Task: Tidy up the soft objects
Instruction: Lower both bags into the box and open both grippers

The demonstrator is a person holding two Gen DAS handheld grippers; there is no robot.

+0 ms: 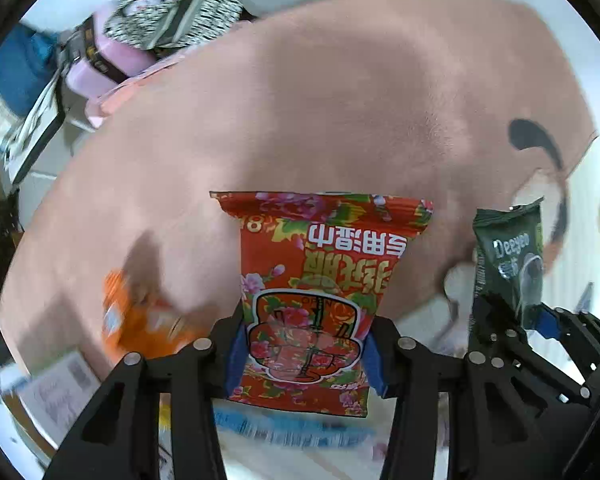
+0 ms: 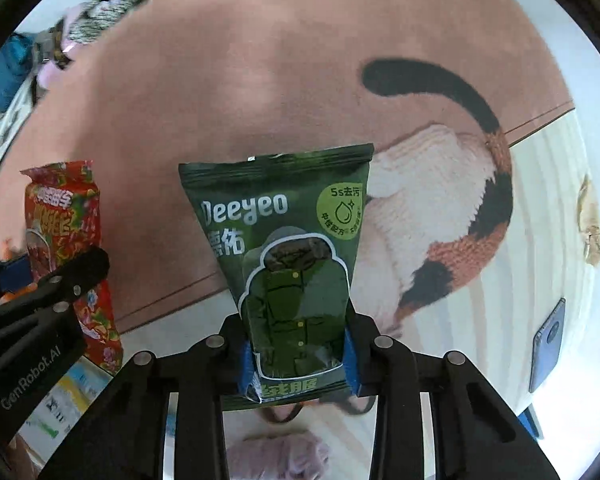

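My left gripper (image 1: 302, 354) is shut on a red floral wipes pack (image 1: 320, 280), held upright above the pink rug (image 1: 300, 100). My right gripper (image 2: 298, 364) is shut on a dark green Deeyeo wipes pack (image 2: 288, 248), also held up. In the left wrist view the green pack (image 1: 510, 256) and the right gripper show at the right. In the right wrist view the red pack (image 2: 66, 236) and the left gripper show at the left. An orange pack (image 1: 140, 316) lies blurred on the rug to the left of the red pack.
The pink rug carries a cat pattern with a black and orange tail (image 2: 472, 128). Piled bags and clothes (image 1: 172, 20) sit at the far left. A blue phone (image 2: 548, 340) lies on the pale floor at the right. A pink fluffy item (image 2: 280, 456) lies below my right gripper.
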